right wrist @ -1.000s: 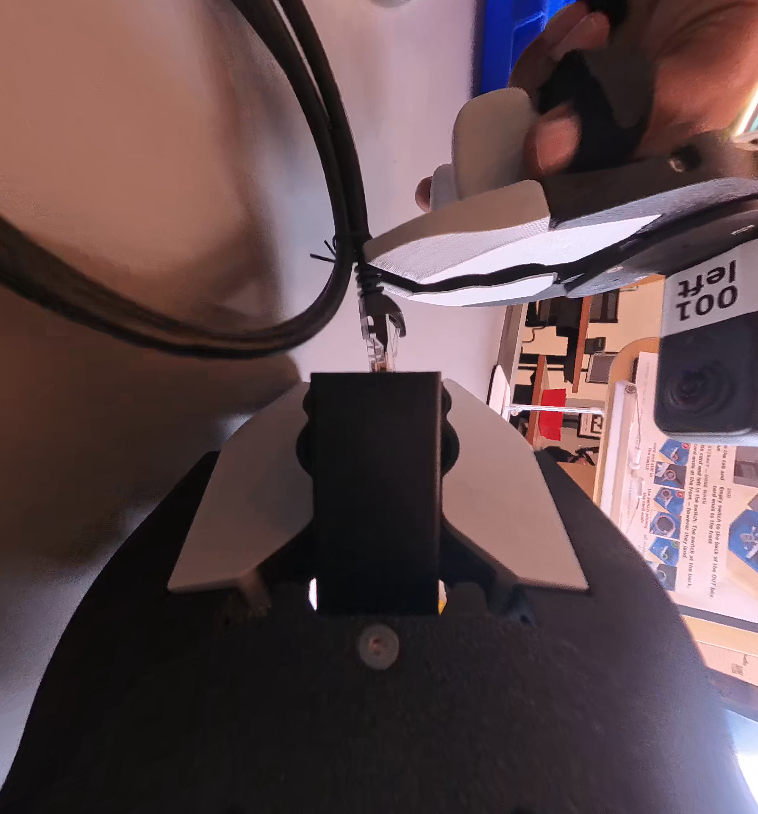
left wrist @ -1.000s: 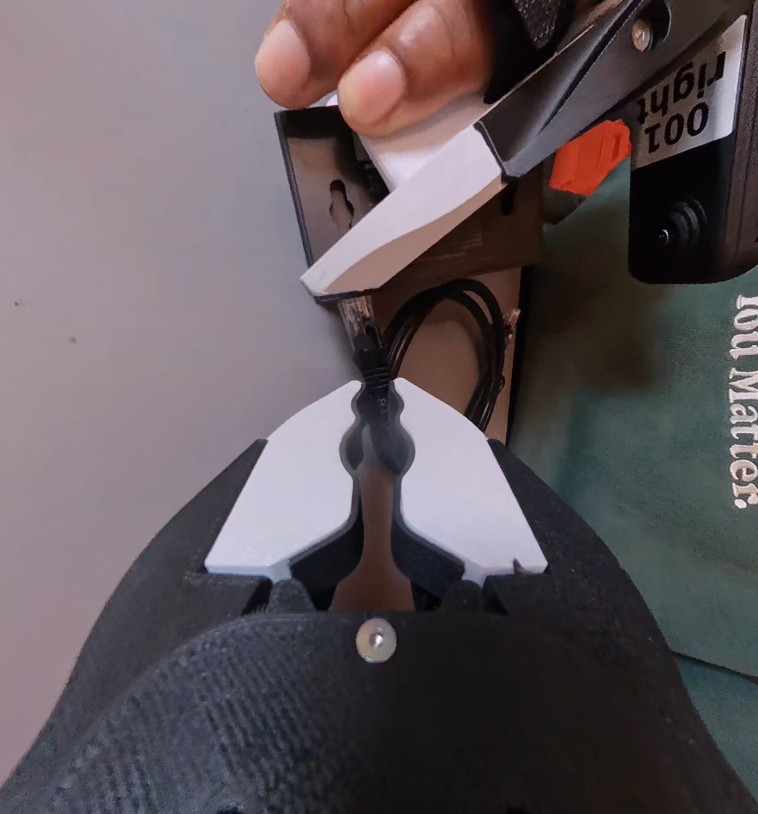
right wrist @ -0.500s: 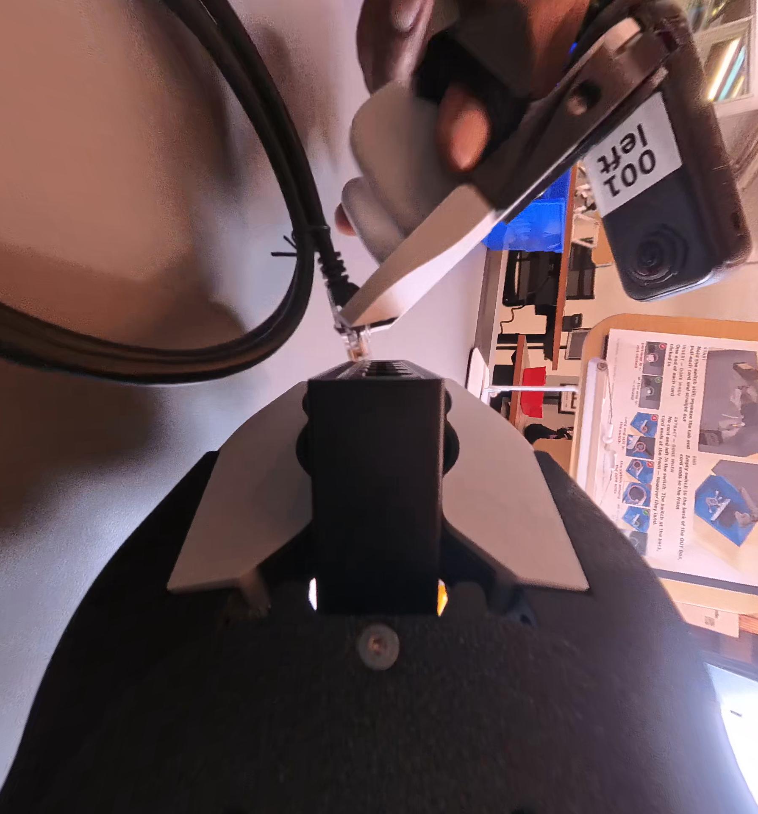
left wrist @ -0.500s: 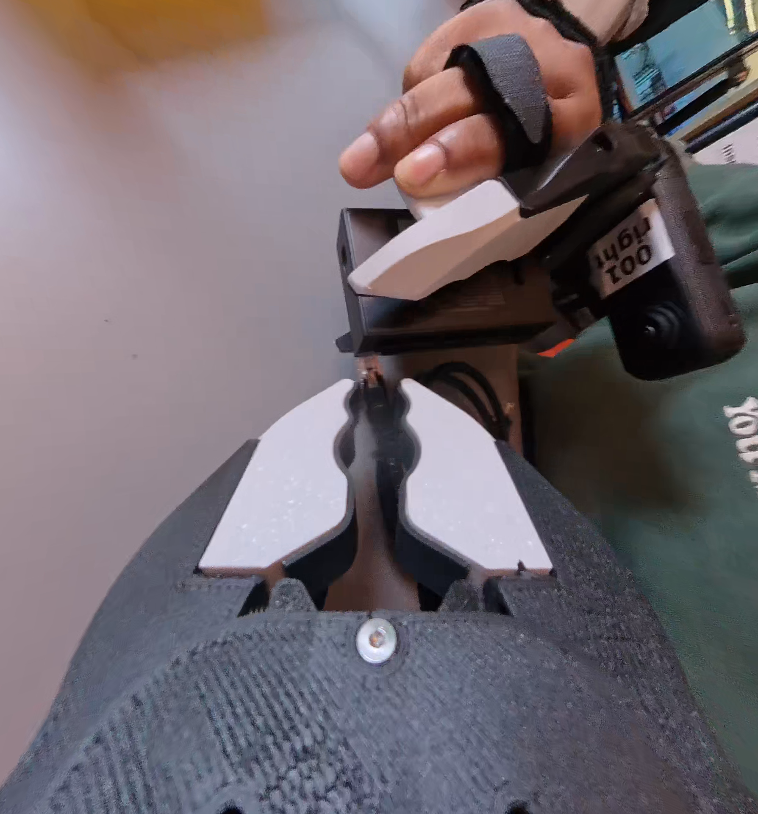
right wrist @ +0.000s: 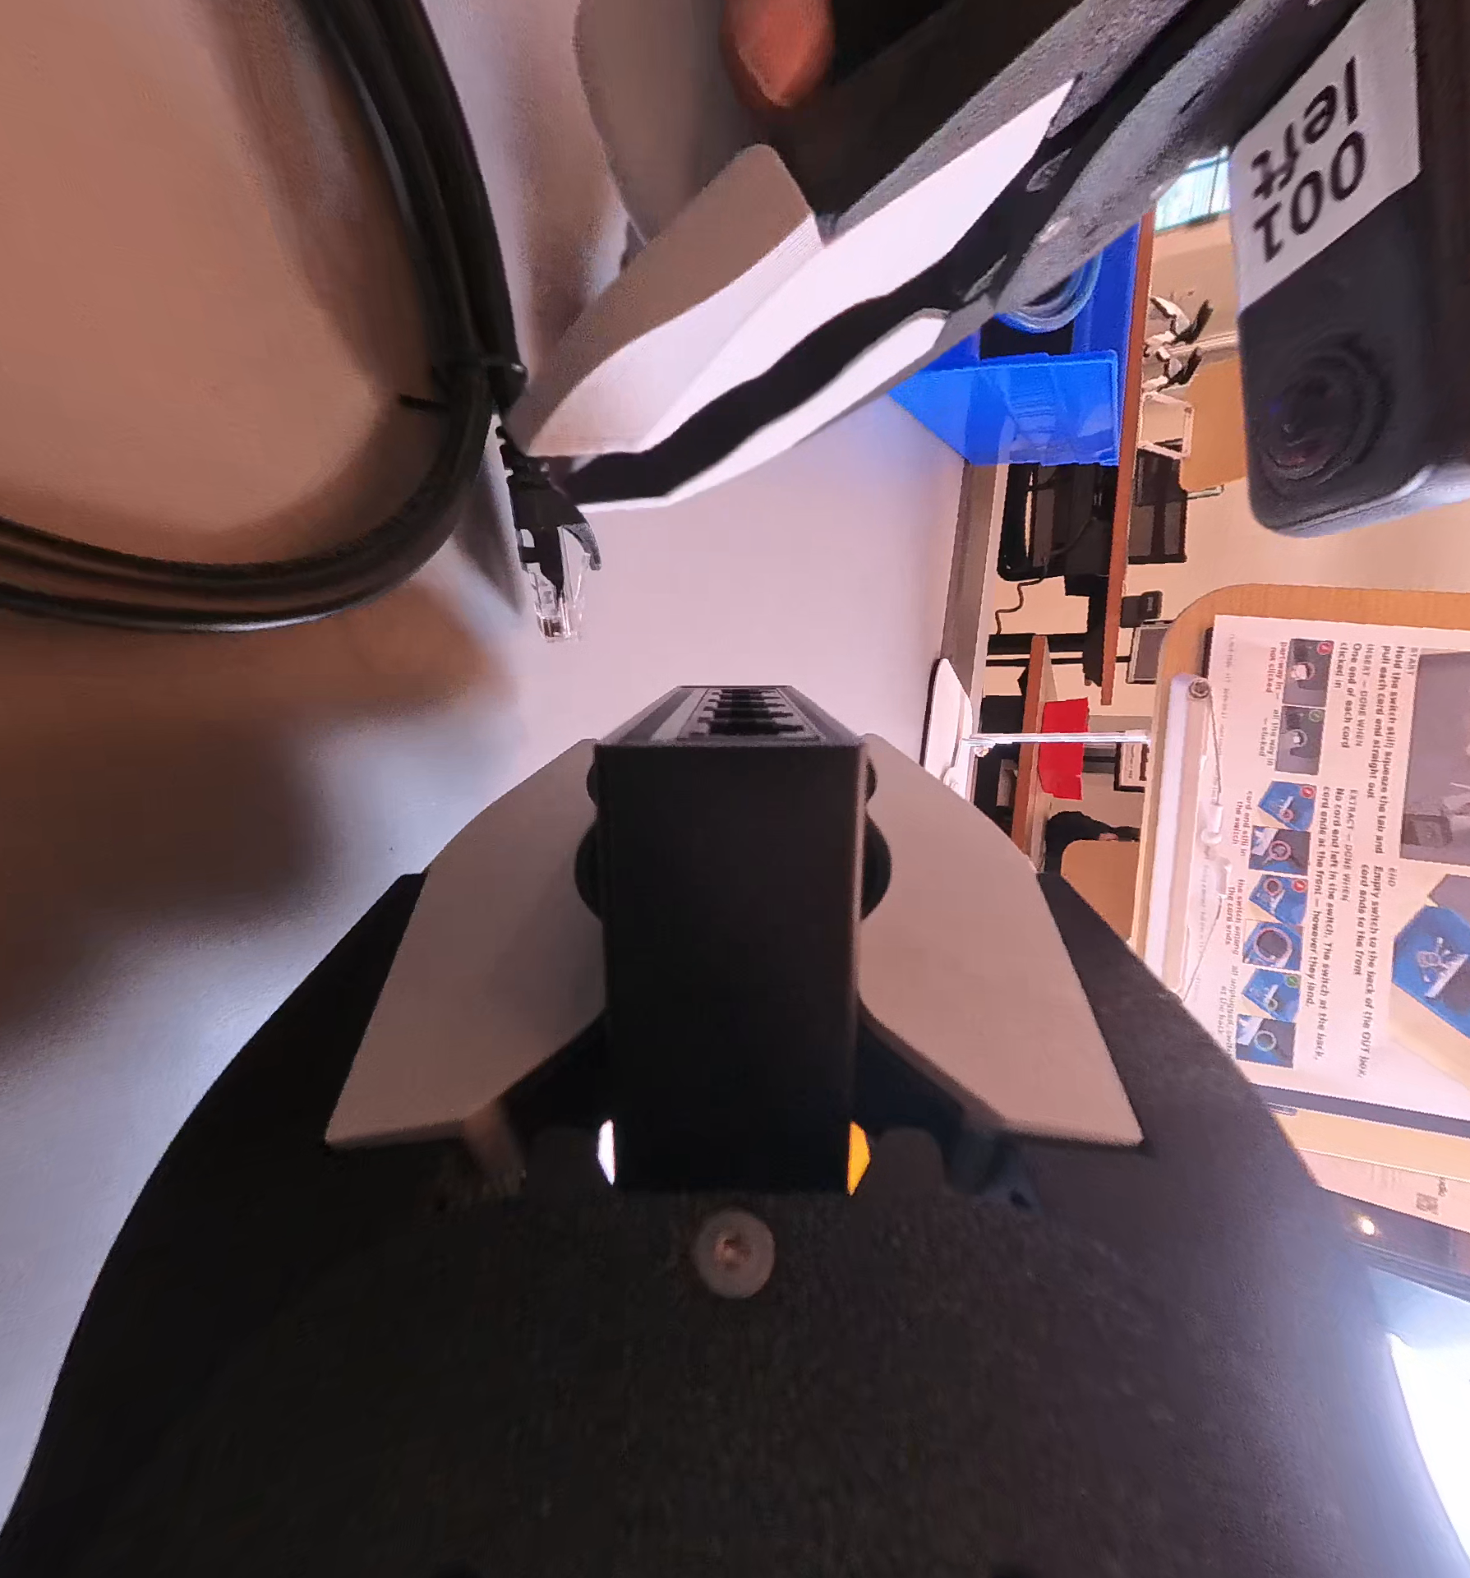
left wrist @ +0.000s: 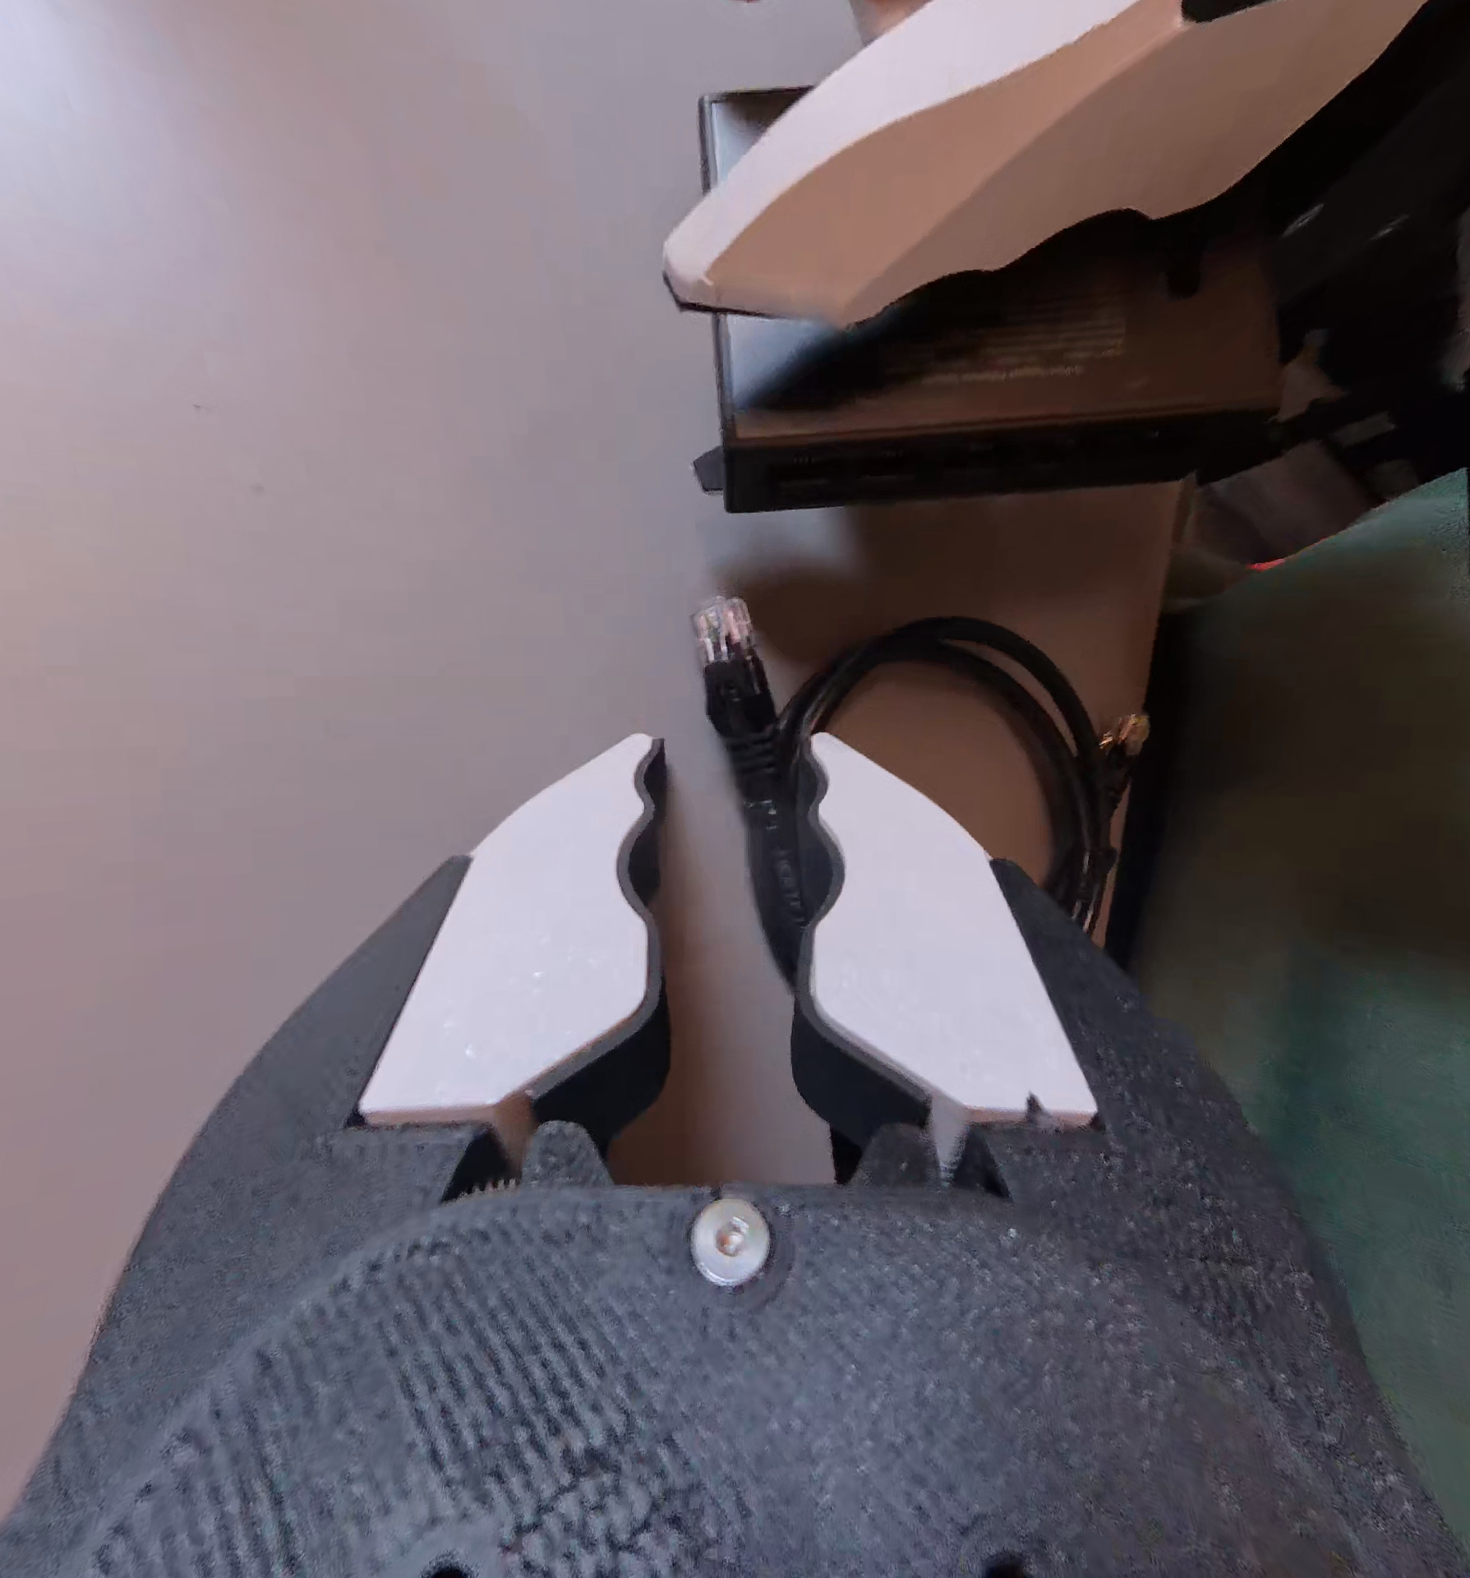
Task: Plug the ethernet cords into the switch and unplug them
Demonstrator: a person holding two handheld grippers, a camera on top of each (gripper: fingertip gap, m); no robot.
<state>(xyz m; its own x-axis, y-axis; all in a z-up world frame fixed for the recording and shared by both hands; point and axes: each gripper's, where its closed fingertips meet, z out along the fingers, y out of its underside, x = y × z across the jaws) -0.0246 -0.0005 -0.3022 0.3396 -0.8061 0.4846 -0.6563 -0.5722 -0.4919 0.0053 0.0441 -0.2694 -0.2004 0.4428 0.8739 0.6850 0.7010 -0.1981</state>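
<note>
My right gripper (right wrist: 727,751) is shut on a black ethernet switch (right wrist: 727,922) and holds it on end, its row of ports (right wrist: 714,721) facing away from me. The switch also shows in the left wrist view (left wrist: 970,461), under a white finger (left wrist: 927,188) of the right gripper. My left gripper (left wrist: 733,743) is open. A black ethernet cord (left wrist: 765,820) lies against the inner edge of its right finger, and its clear plug (left wrist: 721,630) points at the switch, a gap below the ports. The plug (right wrist: 556,589) hangs free, short of the ports, in the right wrist view.
The rest of the cord is a tied coil (left wrist: 1013,683) with a second plug (left wrist: 1128,734) at its far side. A person's green shirt (left wrist: 1329,939) fills the right. An instruction sheet (right wrist: 1329,854) and a blue bin (right wrist: 1030,401) lie beyond the grey table (left wrist: 287,512).
The left gripper was shut on the cord with the plug at the switch's ports. It has opened, and the plug now sits clear of the switch.
</note>
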